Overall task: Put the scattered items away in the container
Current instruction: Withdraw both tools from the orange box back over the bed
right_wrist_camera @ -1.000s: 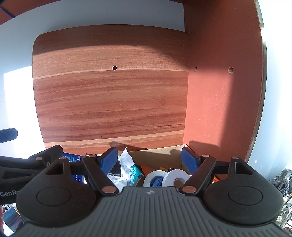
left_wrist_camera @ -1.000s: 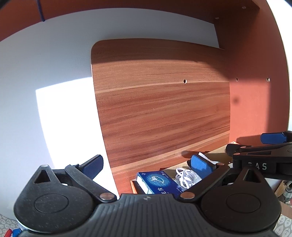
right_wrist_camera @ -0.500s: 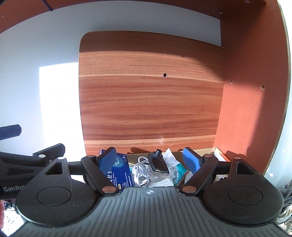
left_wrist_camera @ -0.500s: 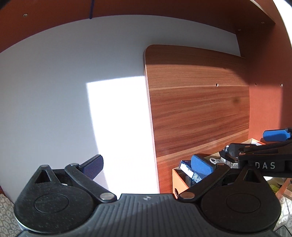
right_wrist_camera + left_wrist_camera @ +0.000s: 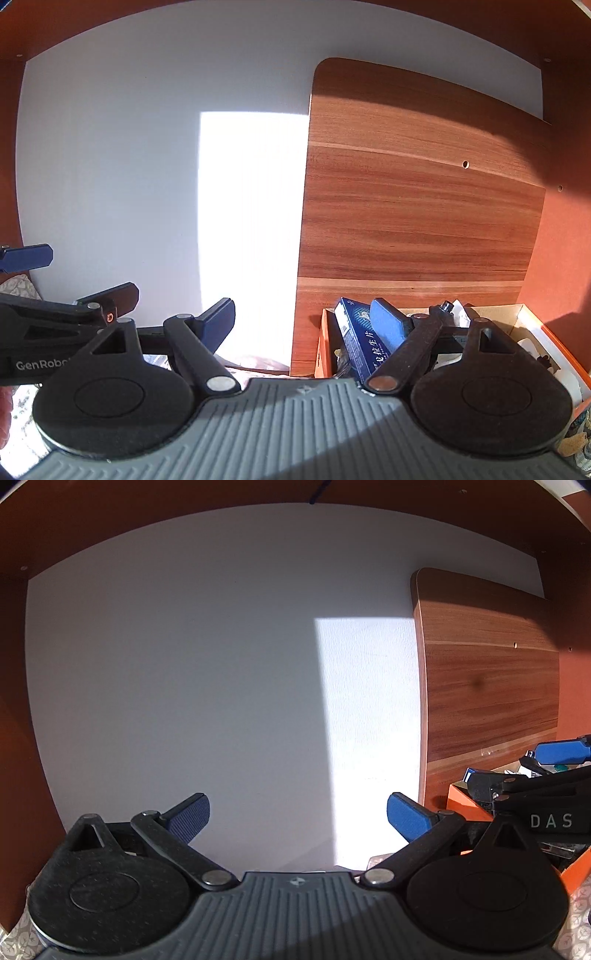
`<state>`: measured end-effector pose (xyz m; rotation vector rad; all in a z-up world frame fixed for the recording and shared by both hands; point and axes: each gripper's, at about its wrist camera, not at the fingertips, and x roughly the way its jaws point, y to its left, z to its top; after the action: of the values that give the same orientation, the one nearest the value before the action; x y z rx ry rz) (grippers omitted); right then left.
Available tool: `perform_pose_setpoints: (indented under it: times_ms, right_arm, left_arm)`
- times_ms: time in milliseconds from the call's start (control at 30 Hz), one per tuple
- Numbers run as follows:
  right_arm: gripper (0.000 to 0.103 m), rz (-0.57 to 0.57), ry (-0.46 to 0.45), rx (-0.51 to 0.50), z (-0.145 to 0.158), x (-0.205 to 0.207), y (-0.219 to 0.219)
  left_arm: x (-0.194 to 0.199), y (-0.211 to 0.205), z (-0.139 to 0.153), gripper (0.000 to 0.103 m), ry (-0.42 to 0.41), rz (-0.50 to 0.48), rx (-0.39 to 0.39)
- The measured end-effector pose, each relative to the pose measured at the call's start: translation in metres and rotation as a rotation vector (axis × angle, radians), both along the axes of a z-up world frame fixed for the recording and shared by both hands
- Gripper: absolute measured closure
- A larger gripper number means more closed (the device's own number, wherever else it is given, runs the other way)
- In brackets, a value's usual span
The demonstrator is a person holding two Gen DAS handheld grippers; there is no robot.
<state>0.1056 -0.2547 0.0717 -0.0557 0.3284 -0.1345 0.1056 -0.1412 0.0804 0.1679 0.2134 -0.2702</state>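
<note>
At the far left a reddish-brown cabinet side panel (image 5: 14, 709) frames the view, and the same panelling arches across the top. Behind it stands a plain white wall (image 5: 177, 672), crossed by a bright upright patch of sunlight (image 5: 365, 720). Low at the left corner lies a grey cloth with a leaf pattern (image 5: 16, 936). The left gripper (image 5: 297, 818) hangs before the wall with its jaws wide apart and nothing between the blue pads. Right of the sunlit patch a wood-grain board (image 5: 413, 206) with a rounded top corner leans upright against the wall, its upper part in shadow. At its foot sits the orange cardboard box (image 5: 546, 334), pale inside, holding a dark blue printed carton (image 5: 360, 339) standing on edge, a small black bottle top (image 5: 447, 306) and white crumpled items that are hard to make out. The right gripper (image 5: 306, 321) is also spread open and empty, its right pad in front of the blue carton. A red-brown side panel (image 5: 565, 240) closes the right.
</note>
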Motion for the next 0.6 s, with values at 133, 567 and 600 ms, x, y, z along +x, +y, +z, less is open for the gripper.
perform_pose_setpoints:
  times_ms: [133,567,600]
  right_arm:
    - [0.021,0.043,0.008,-0.003,-0.003,0.004,0.023]
    - [0.021,0.142,0.044,0.017,-0.023,0.013,0.077]
    - [0.021,0.154,0.05,0.019,-0.026,0.013,0.083]
  left_arm:
    - [0.0,0.028,-0.002,0.0,0.01,0.032,-0.002]
    - [-0.001,0.091,-0.02,0.0,0.048,0.12,0.006]
    - [-0.002,0.095,-0.022,0.0,0.051,0.125,0.005]
